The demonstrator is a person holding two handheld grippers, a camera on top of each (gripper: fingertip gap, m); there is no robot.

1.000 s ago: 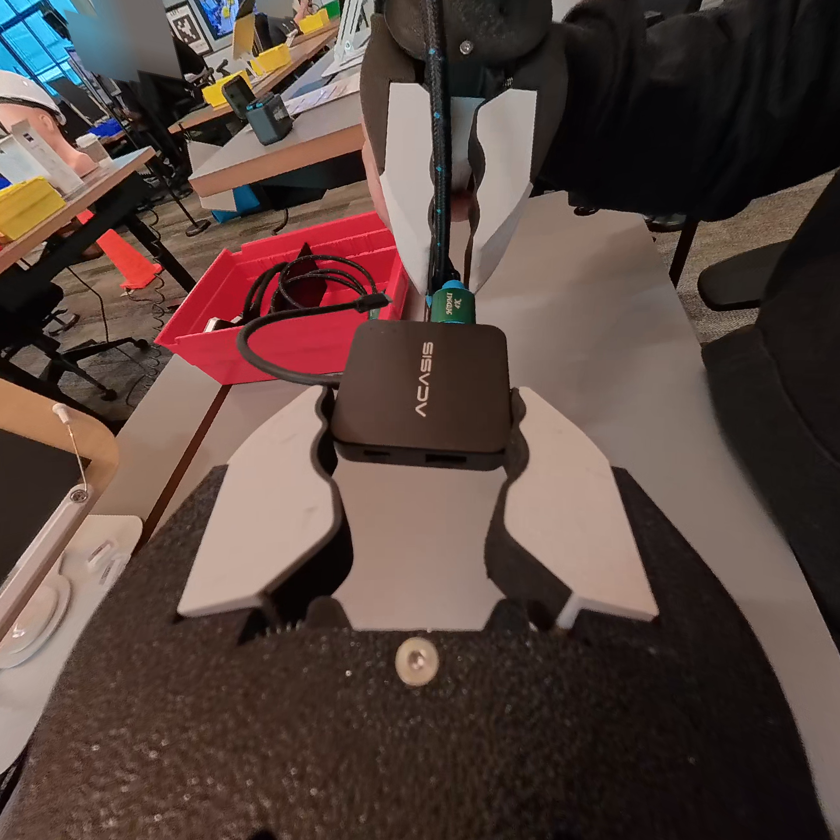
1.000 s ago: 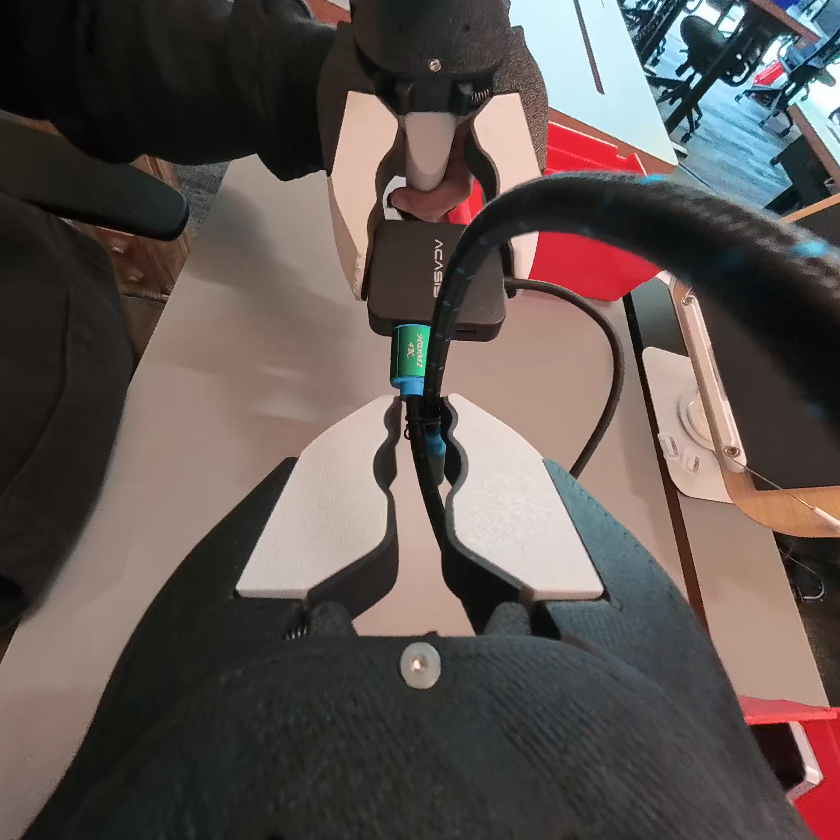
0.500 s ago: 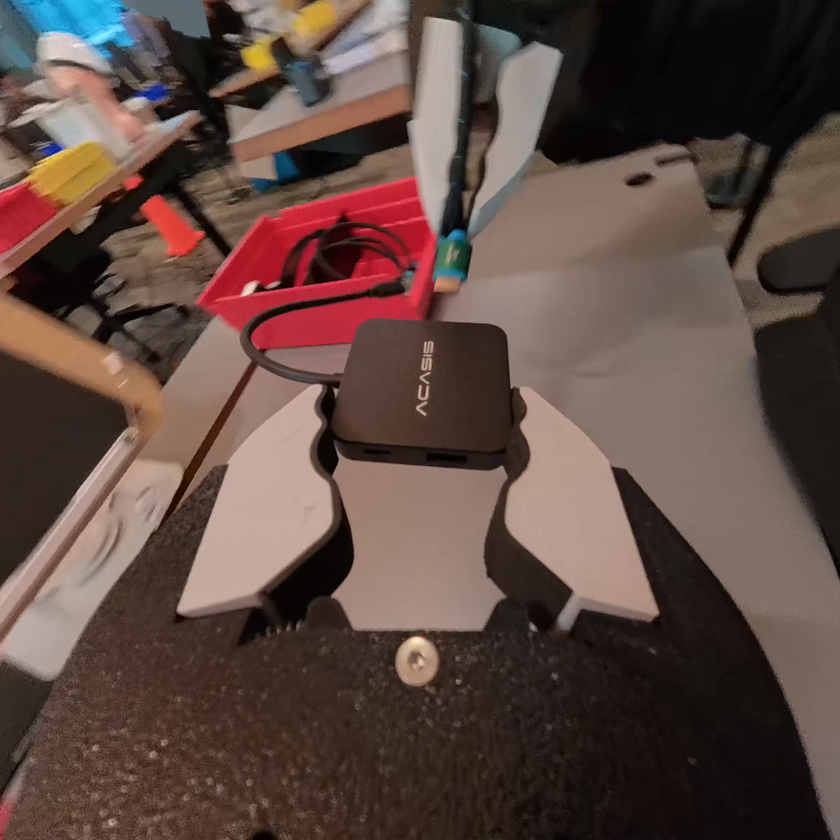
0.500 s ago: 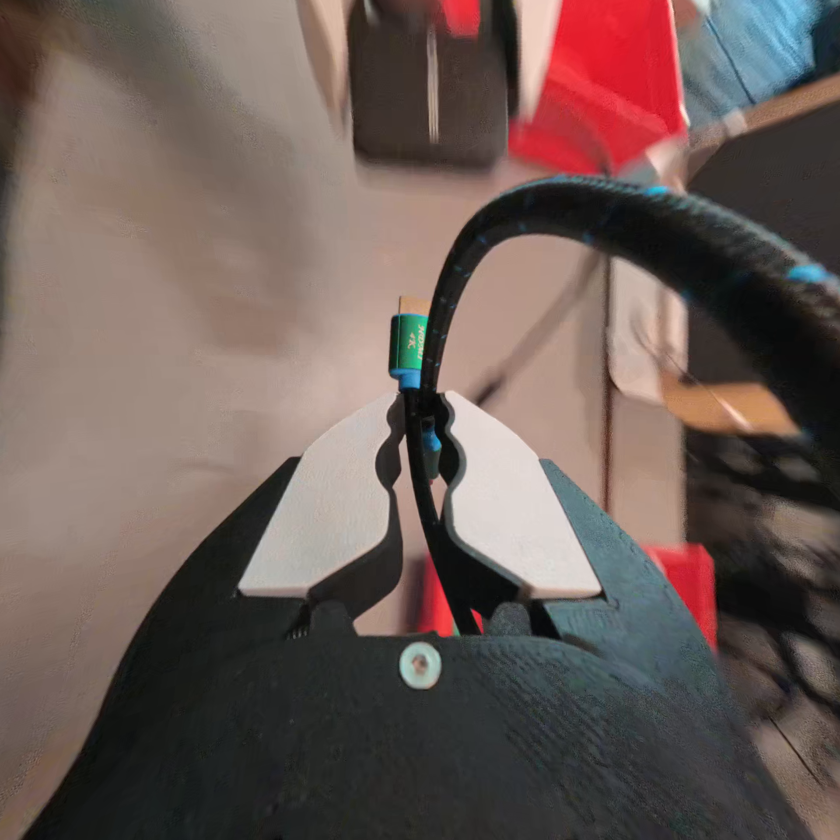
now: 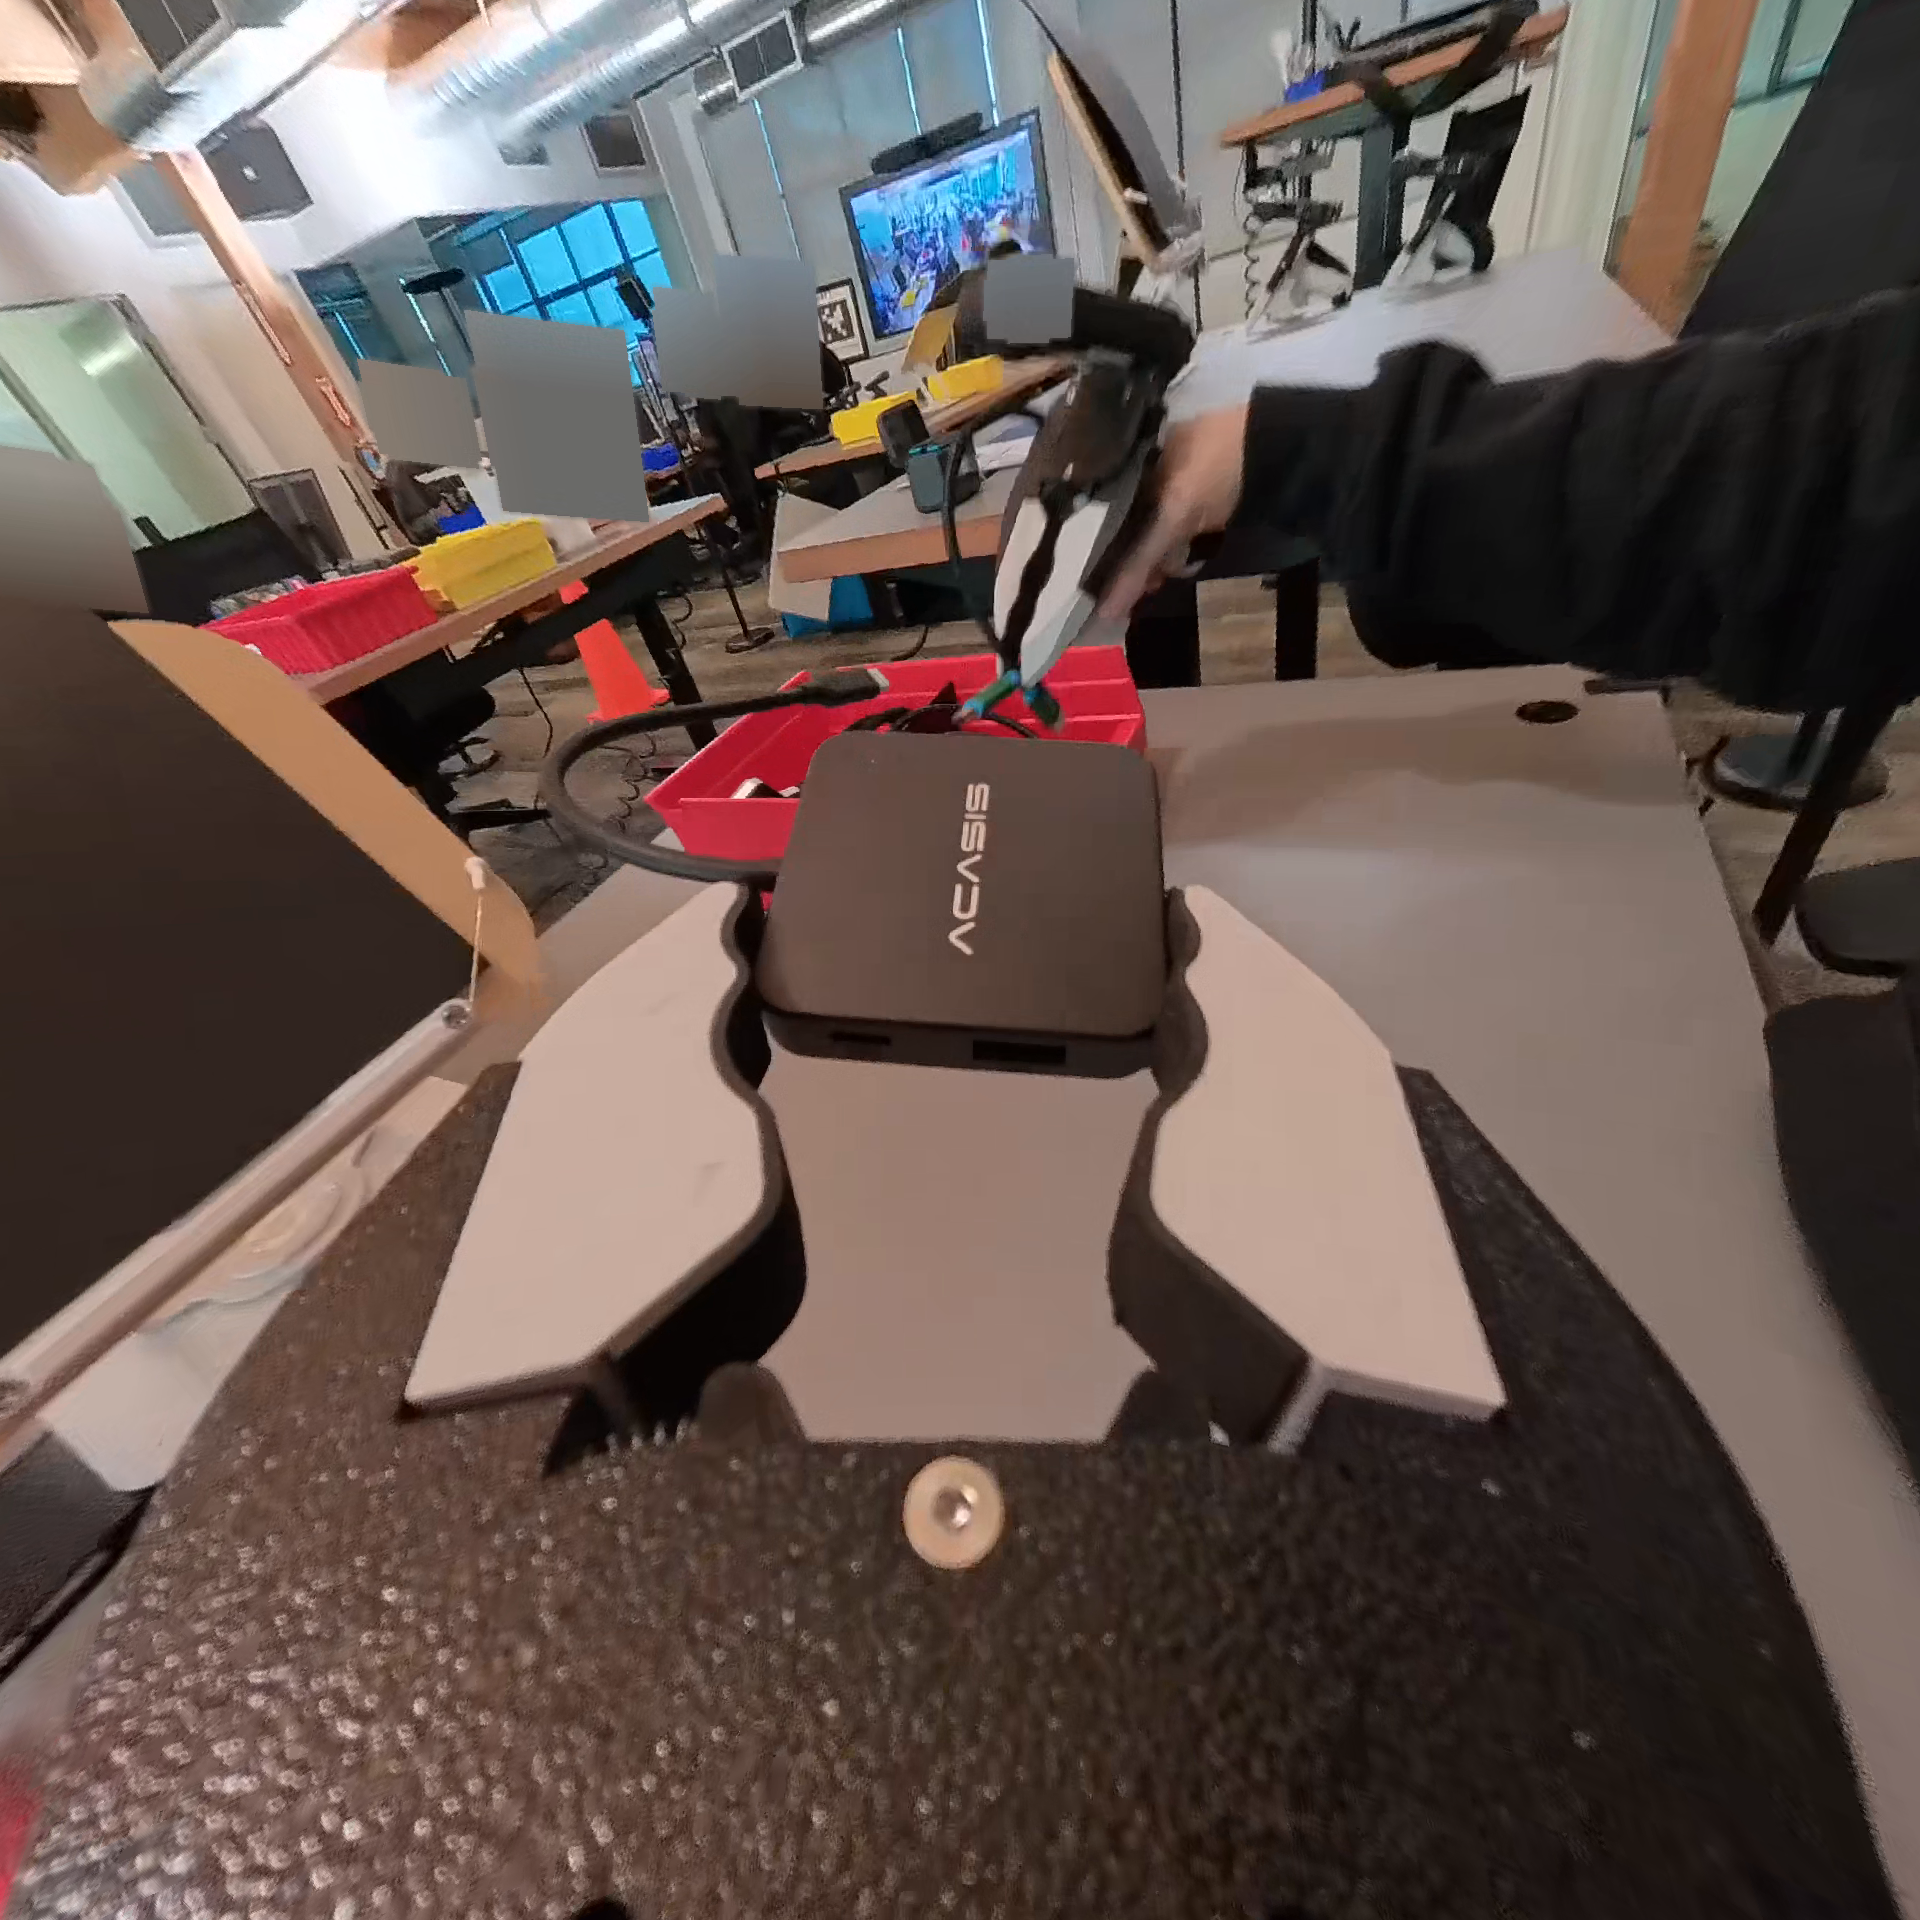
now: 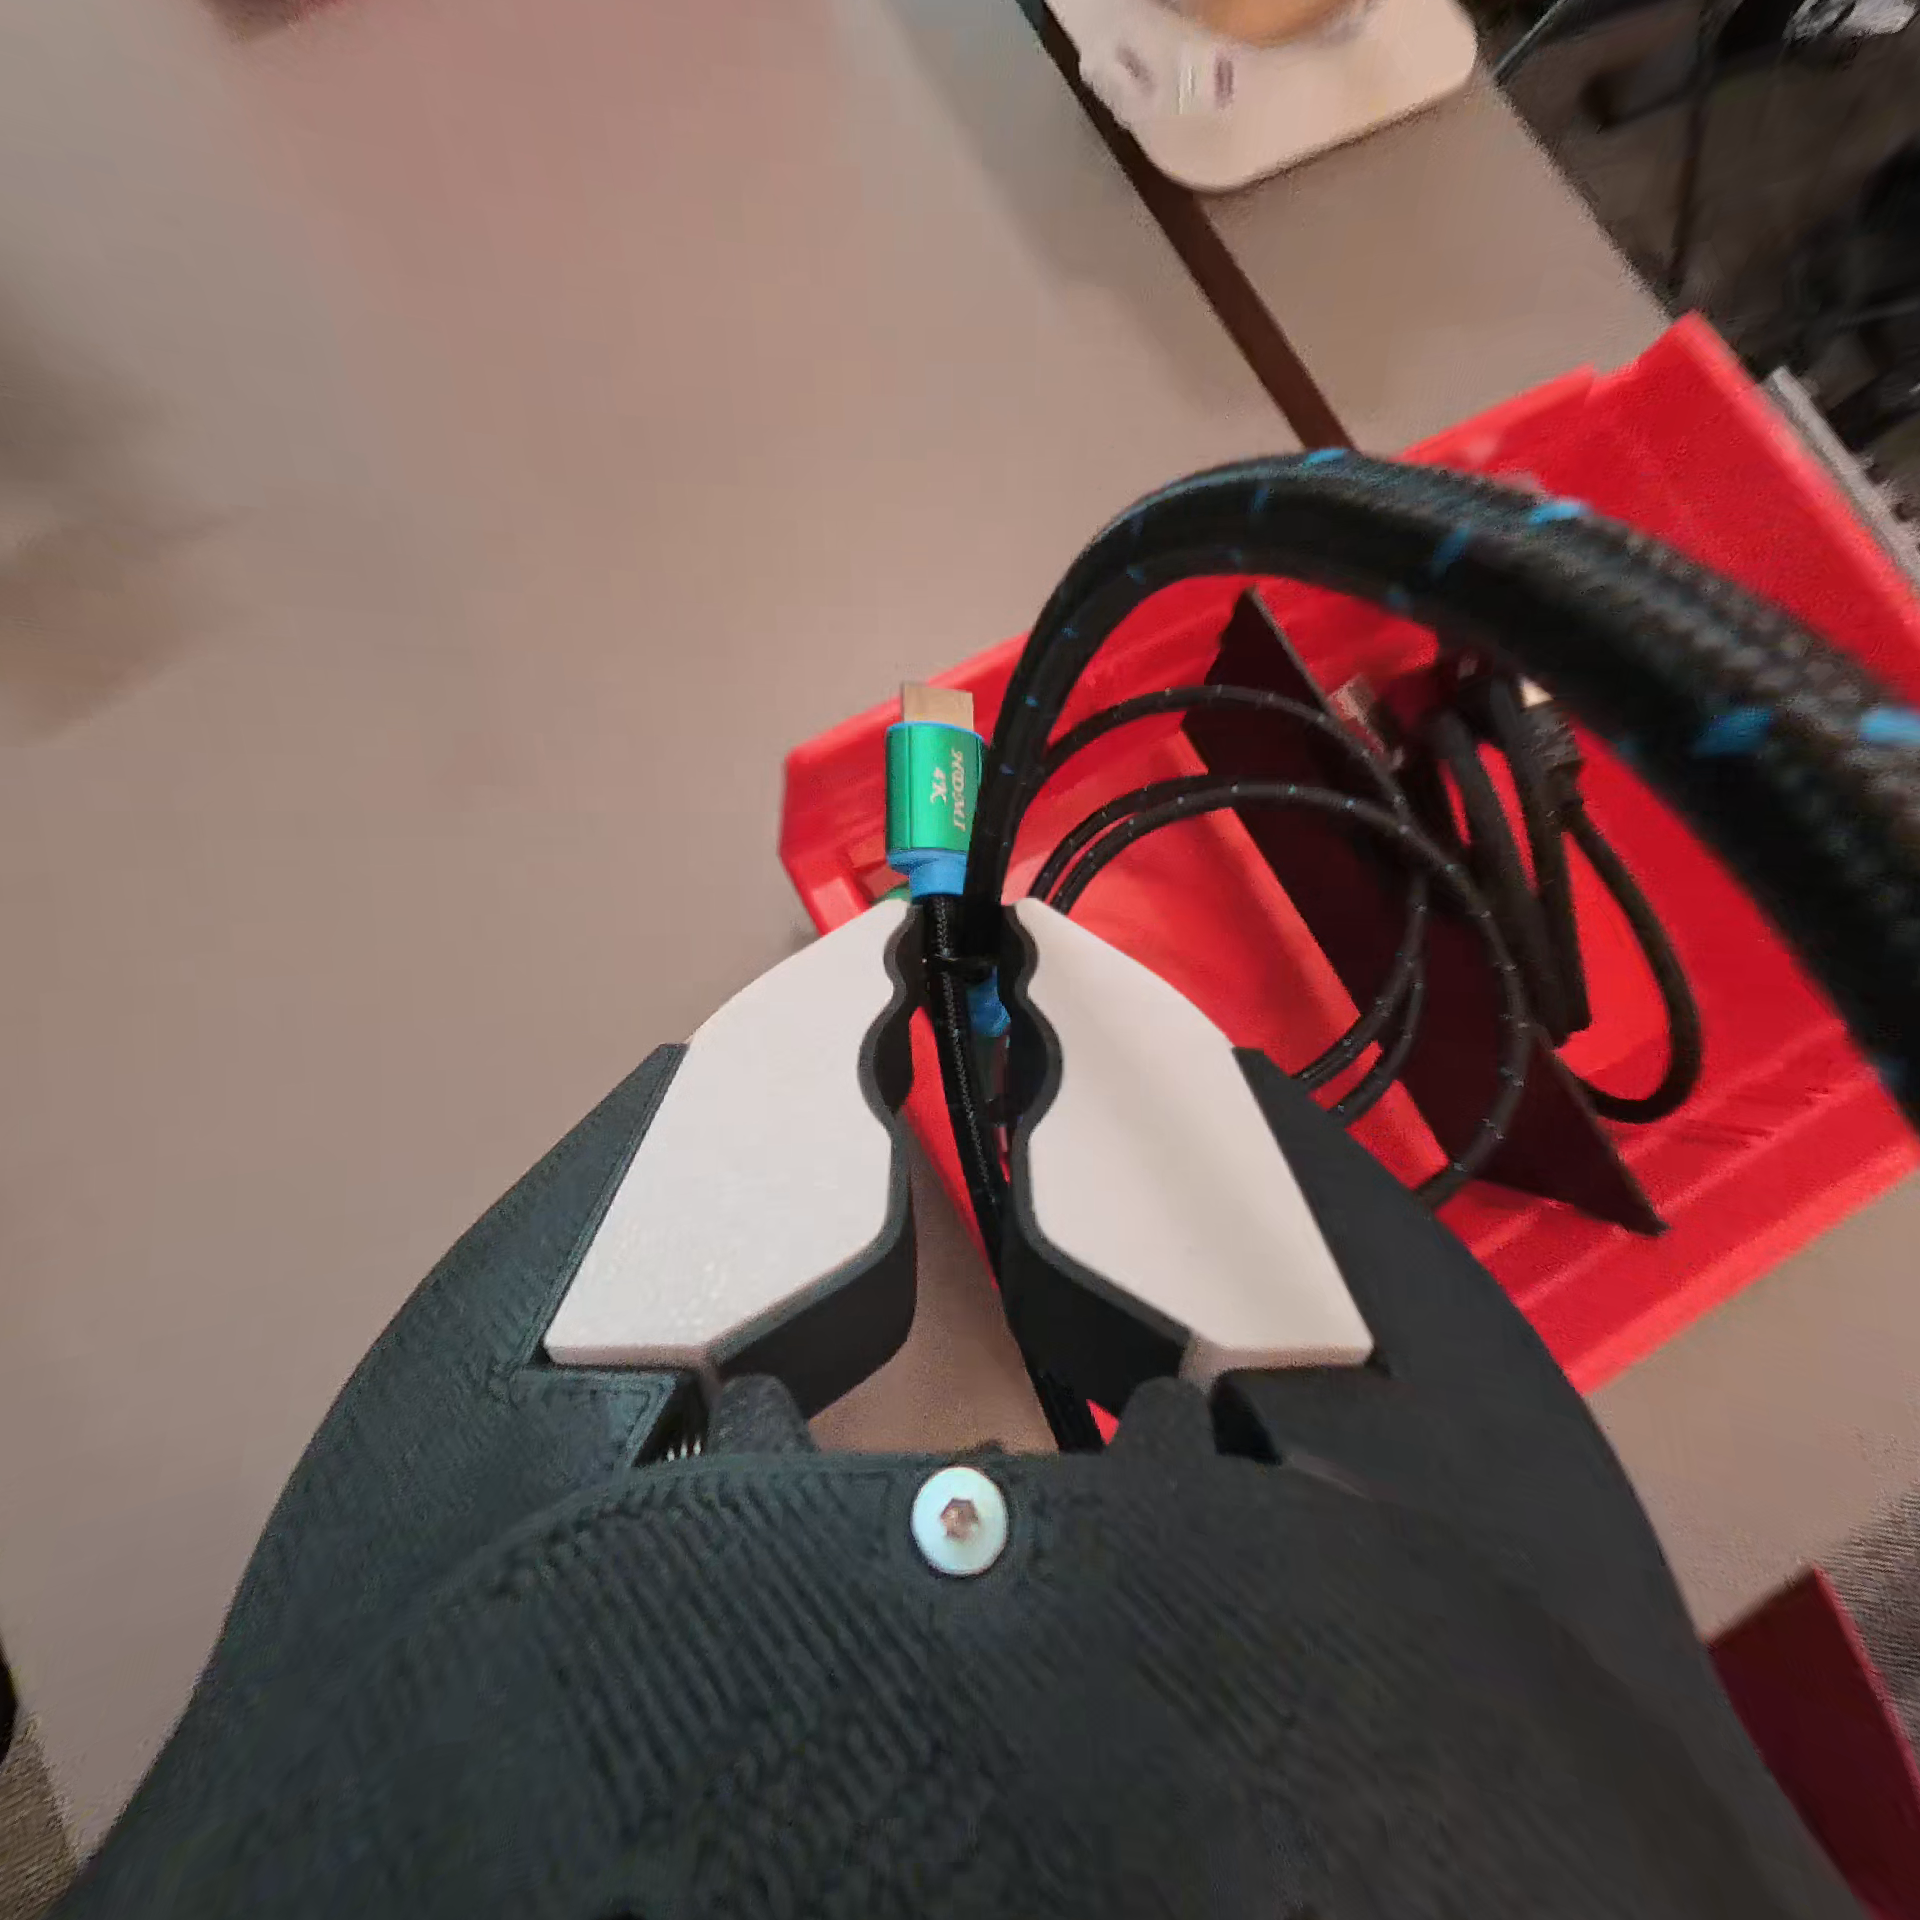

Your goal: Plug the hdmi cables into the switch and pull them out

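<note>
My left gripper [image 5: 961, 925] is shut on the black square switch [image 5: 966, 894] and holds it over the grey table [image 5: 1455, 883]. The switch's own black lead [image 5: 623, 748] curls off to its left. My right gripper [image 6: 956, 914] is shut on the black braided HDMI cable [image 6: 1351, 540], just behind its green plug [image 6: 932, 795]. The plug is free in the air at the near corner of the red bin [image 6: 1621, 1278]. In the left wrist view the right gripper [image 5: 1023, 660] hangs over the red bin [image 5: 727, 790], beyond the switch, with the plug [image 5: 987, 707] pointing down.
The red bin holds several coiled black cables [image 6: 1507, 935] and a dark divider [image 6: 1403, 935]. A board with a wooden edge [image 5: 312, 748] stands at the table's left. A person's dark sleeve [image 5: 1558, 499] reaches in from the right. Office desks and an orange cone [image 5: 613, 665] lie beyond.
The green plug has come out of the switch. My right gripper has carried it away to above the red bin. The left gripper has kept its hold on the switch and tilted upward.
</note>
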